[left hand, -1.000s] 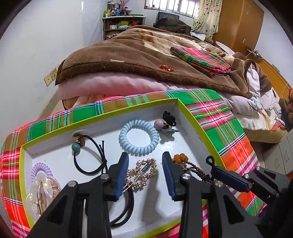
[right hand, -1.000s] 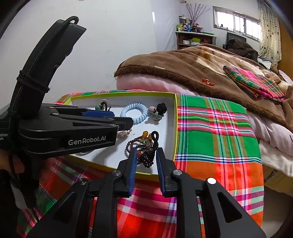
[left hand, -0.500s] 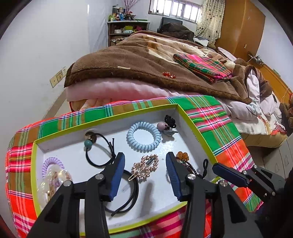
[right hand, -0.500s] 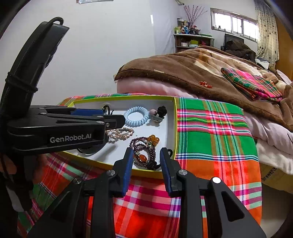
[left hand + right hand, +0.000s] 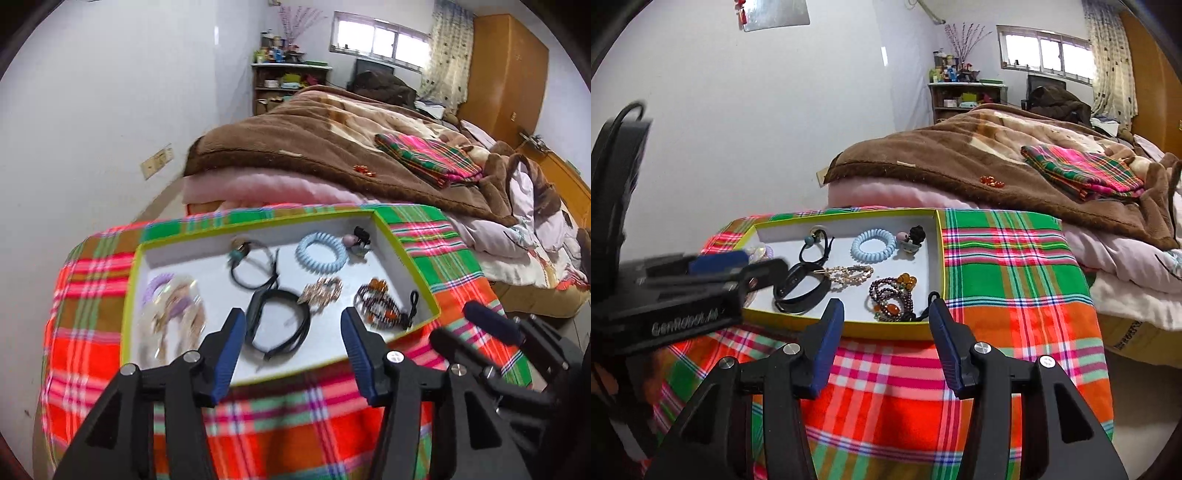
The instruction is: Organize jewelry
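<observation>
A white tray with a lime rim [image 5: 404, 258] lies on a plaid cloth. In it are a dark bead bracelet [image 5: 892, 295], a gold hair clip [image 5: 849, 273], a black band [image 5: 280, 325], a blue coil hair tie [image 5: 321, 253] and a black hair tie with a teal bead [image 5: 251, 266]. My left gripper [image 5: 292, 317] hovers over the tray's near edge, its jaws opening with nothing between them. My right gripper [image 5: 886, 306] hangs just in front of the bracelet. Its jaws are opening too, and nothing is gripped.
The plaid cloth [image 5: 1004, 266] covers the surface around the tray. Behind it lies a bed with a brown blanket [image 5: 942, 162], a folded plaid cloth [image 5: 1082, 166] and a small red item [image 5: 991, 181]. A white wall stands at the left.
Both grippers drew back from the tray and rose while their jaws widened. The bead bracelet left the right gripper's fingers and the gold clip the left's; both lie in the tray.
</observation>
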The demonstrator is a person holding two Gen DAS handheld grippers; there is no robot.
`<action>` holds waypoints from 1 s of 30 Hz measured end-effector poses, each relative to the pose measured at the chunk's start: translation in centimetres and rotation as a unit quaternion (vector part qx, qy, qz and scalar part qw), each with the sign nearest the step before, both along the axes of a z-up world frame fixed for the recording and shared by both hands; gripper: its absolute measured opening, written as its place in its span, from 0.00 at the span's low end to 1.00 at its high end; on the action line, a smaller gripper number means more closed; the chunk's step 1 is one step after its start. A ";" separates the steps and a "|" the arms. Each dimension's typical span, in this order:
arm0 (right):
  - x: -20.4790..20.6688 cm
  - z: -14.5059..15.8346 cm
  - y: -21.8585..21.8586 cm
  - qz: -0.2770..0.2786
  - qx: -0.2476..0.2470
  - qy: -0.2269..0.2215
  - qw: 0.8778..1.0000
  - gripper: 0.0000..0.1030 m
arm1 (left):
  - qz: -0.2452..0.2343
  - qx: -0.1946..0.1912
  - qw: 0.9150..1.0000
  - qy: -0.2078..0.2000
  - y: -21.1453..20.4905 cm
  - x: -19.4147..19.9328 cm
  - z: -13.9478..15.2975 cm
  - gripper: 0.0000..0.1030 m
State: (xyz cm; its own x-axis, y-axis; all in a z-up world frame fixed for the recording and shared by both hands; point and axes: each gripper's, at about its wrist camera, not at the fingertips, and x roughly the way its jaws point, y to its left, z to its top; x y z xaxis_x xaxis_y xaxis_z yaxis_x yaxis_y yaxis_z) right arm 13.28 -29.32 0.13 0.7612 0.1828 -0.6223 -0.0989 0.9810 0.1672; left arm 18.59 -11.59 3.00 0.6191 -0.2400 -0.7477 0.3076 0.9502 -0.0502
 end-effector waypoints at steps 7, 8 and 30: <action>-2.2 0.5 1.0 -0.007 0.001 -0.009 1.000 0.47 | 0.044 0.013 0.999 -0.025 1.9 -3.5 0.0 0.54; -2.4 0.5 1.2 -0.007 -0.001 -0.009 1.000 0.47 | 0.048 0.013 0.998 -0.026 2.1 -3.9 0.0 0.54; -5.4 0.4 3.4 -0.006 -0.010 -0.015 1.000 0.47 | 0.087 0.015 0.995 -0.046 4.4 -9.3 -0.8 0.54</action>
